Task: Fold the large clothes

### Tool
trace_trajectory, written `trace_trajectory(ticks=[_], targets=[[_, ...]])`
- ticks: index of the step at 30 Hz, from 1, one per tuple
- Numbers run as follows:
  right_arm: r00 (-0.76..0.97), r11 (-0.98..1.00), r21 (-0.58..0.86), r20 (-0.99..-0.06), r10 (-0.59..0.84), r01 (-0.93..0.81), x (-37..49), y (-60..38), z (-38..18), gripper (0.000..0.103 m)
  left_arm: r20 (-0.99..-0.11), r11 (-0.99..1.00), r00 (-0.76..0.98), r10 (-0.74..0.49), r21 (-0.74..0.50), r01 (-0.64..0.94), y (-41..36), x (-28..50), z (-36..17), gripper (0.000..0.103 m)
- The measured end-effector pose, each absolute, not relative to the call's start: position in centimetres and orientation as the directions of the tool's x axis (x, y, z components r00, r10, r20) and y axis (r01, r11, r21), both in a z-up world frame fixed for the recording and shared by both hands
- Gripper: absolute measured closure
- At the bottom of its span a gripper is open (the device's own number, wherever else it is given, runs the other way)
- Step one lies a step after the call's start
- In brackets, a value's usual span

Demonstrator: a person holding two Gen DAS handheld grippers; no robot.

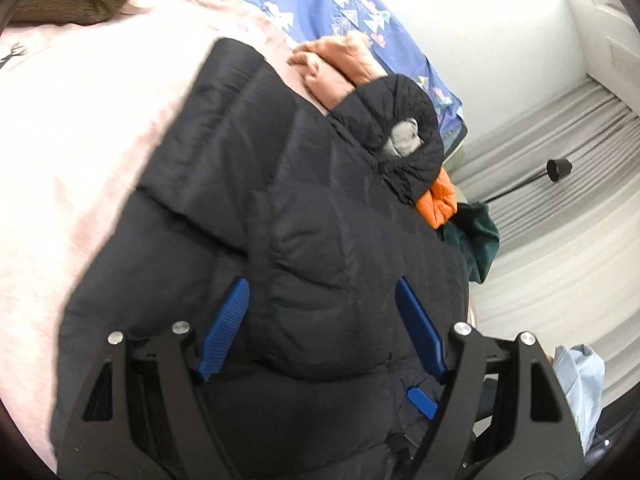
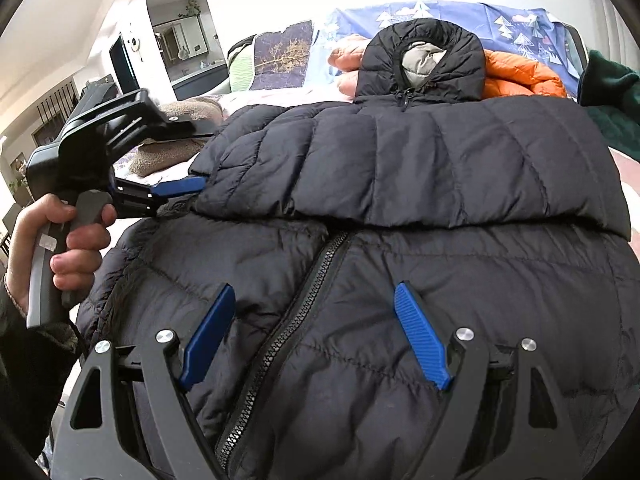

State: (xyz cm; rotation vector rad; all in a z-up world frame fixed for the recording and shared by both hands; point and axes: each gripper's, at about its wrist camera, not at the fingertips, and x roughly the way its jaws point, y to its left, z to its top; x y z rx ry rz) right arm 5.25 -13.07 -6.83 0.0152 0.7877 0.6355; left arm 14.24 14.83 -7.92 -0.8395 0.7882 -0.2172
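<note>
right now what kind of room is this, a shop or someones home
Most likely a home bedroom. A black puffer jacket lies on a bed with a pink sheet and a blue patterned cover, and grey curtains hang beside it.

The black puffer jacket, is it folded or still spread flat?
Partly folded: black puffer jacket has a sleeve panel laid across its zipper front.

We counted one black puffer jacket (image 2: 400, 168), one orange puffer garment (image 2: 520, 74), one peach garment (image 1: 340, 68), one dark green garment (image 1: 478, 240), one blue patterned sheet (image 1: 360, 12), and two grippers, left (image 1: 322, 284) and right (image 2: 316, 292).
</note>
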Motion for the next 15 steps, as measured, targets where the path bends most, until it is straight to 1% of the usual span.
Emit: trace_trajectory(ticks=[3,5,7,8,10,11,12,15], targets=[[0.531,0.816,0.250,-0.653,0.540,-0.522,5.3,-13.1,-6.9,0.021,-0.546,0.661,0.706,-0.450,-0.736,-0.147,15.9,13.9,-8.1,0.026],[0.532,0.816,0.254,-0.652,0.541,-0.519,5.3,-13.0,-6.9,0.019,-0.565,0.664,0.677,-0.471,-0.733,-0.150,15.8,14.3,-8.7,0.026],[0.533,0.817,0.254,-0.651,0.541,-0.519,5.2,-12.9,-6.9,0.019,-0.583,0.679,0.650,-0.487,-0.721,-0.138,15.1,14.9,-9.0,0.033],[0.533,0.816,0.253,-0.651,0.541,-0.520,5.1,-12.8,-6.9,0.019,-0.585,0.684,0.642,-0.495,-0.718,-0.126,14.6,15.2,-9.1,0.038],[0.532,0.815,0.250,-0.652,0.540,-0.522,5.0,-12.8,-6.9,0.019,-0.596,0.690,0.623,-0.508,-0.714,-0.120,13.9,15.9,-9.6,0.069],[0.532,0.816,0.249,-0.652,0.540,-0.522,4.9,-12.9,-6.9,0.019,-0.595,0.687,0.617,-0.516,-0.717,-0.117,13.7,16.2,-9.8,0.078],[0.532,0.816,0.250,-0.652,0.540,-0.522,4.8,-12.9,-6.9,0.019,-0.590,0.682,0.610,-0.529,-0.723,-0.108,13.5,16.4,-10.0,0.092],[0.533,0.816,0.257,-0.649,0.542,-0.517,4.6,-13.3,-7.0,0.019,-0.577,0.695,0.625,-0.526,-0.715,-0.075,13.0,16.3,-9.2,0.094]])
